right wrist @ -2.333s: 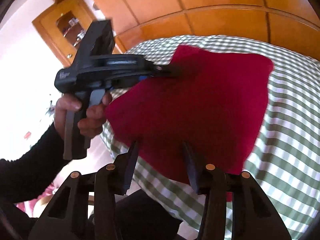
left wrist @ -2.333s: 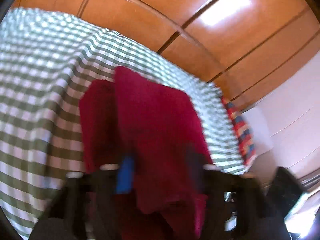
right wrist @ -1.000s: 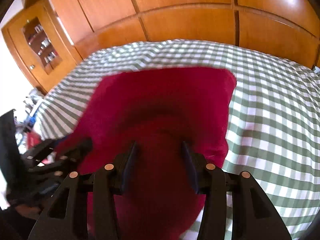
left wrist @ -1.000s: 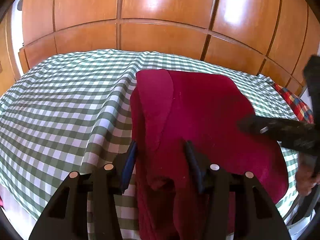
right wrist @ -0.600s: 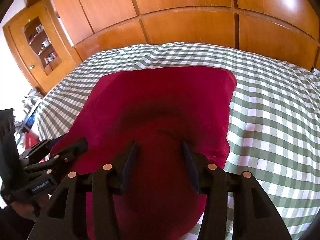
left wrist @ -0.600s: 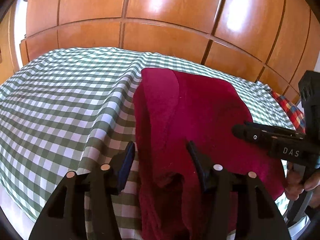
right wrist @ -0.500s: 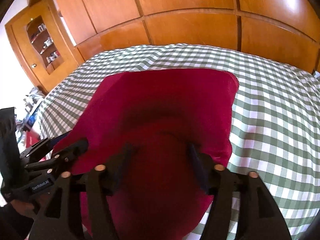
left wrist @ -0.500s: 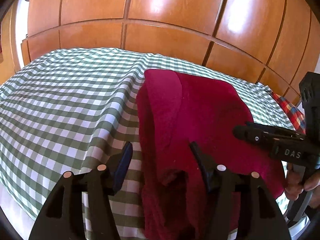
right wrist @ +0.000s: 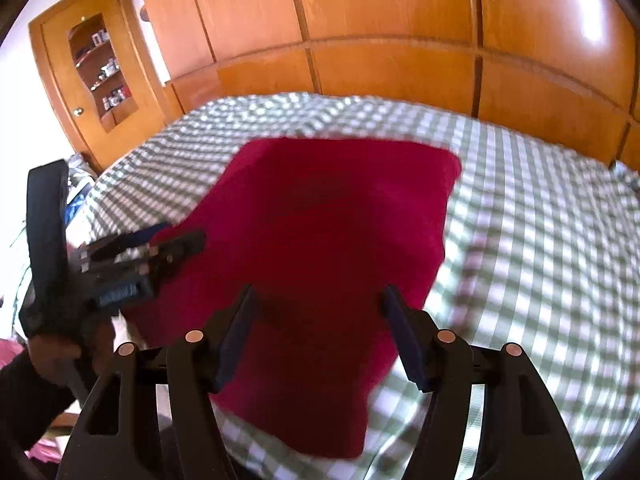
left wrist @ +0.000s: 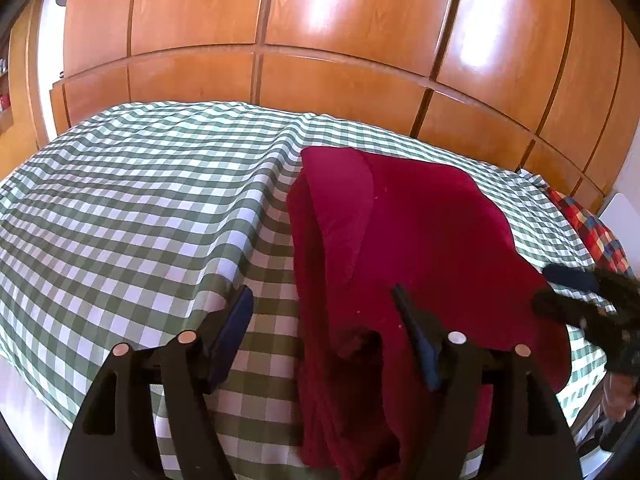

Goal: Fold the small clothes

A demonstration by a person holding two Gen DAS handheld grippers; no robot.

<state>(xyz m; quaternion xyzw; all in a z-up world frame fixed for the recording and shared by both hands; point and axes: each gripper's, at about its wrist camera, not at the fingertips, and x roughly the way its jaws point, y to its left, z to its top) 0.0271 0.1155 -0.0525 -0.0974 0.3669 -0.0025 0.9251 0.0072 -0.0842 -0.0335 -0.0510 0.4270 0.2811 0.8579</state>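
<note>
Left gripper point(left wrist: 324, 320): jaws apart and widening, fingers clear of the cloth; its left finger point(left wrist: 234, 332) stood over the checked cover, its right finger point(left wrist: 416, 340) over the red garment, neither pad pressing on the fabric; nothing held; same tool seen from the right wrist view at the left edge point(right wrist: 176, 240), gripped by a hand point(right wrist: 56, 356) in a dark sleeve point(right wrist: 24, 408).

Right gripper point(right wrist: 320, 320): jaws apart, both fingers above the near part of the red garment, no fabric pinched between them; nothing held; seen from the left wrist view at the far right edge point(left wrist: 568, 292), blurred, its tips at the garment's right border.

Red garment point(left wrist: 420, 240): dark red, folded to a rough rectangle, lying on the bed toward its near edge; a narrower folded layer lay along its left side; its near end hung over the bed's near edge; surface somewhat rumpled there.

Green-and-white checked bedcover point(left wrist: 132, 208): spread over the bed, creased in a ridge just left of the garment.

Wooden panelled wardrobe point(left wrist: 340, 40): glossy, along the far side of the bed.

Multicoloured checked cloth point(left wrist: 596, 232): at the bed's far right corner, well apart from the garment.

Wooden cabinet with shelves point(right wrist: 100, 68): far left in the right wrist view; contents too small to tell.
</note>
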